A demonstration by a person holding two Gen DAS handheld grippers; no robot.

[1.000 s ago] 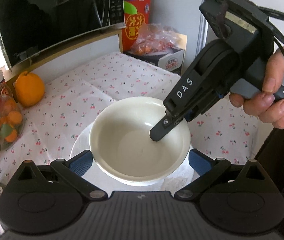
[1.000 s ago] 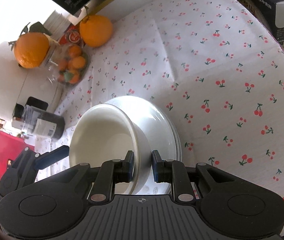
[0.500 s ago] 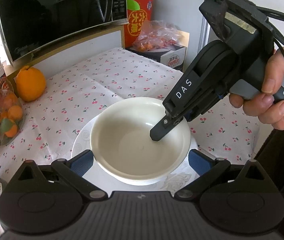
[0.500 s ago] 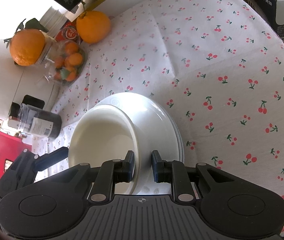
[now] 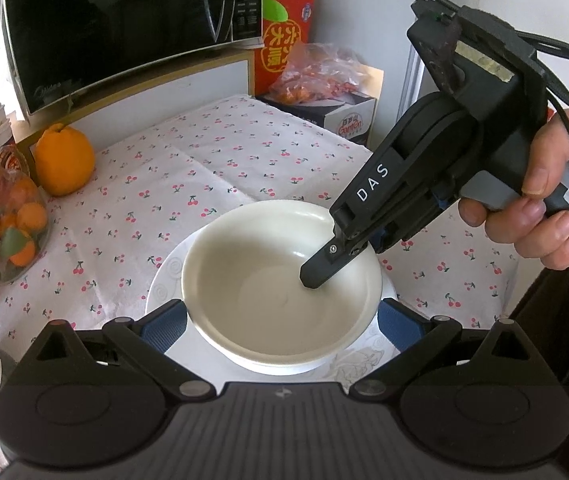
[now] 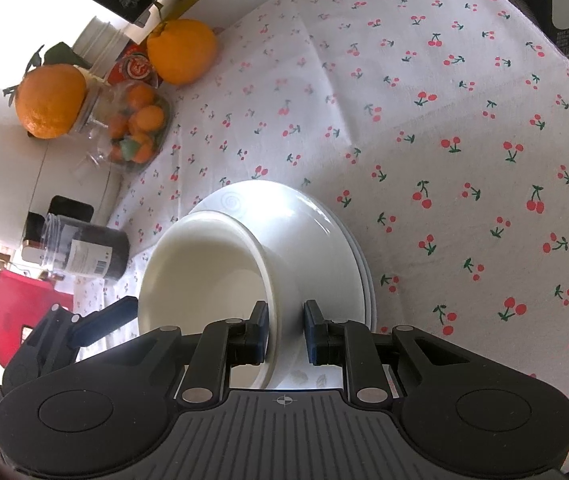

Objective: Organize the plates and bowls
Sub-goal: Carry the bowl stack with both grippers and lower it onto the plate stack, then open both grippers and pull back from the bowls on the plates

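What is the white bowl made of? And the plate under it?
The bowl looks like glazed ceramic, maybe melamine: smooth, creamy white, thick rim, soft shine. The plate looks like glossy ceramic or porcelain too: bright glare and faint printed swirls.

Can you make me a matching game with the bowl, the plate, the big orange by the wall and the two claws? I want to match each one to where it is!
Things:
1. bowl
2. plate
3. big orange
4. right claw
5. left claw

Places:
A. on the cherry cloth, by the wall
B. shut on the bowl's rim
C. open, one finger each side of the bowl
D. under the bowl
E. on the plate

Pairs: 1-E, 2-D, 3-A, 4-B, 5-C
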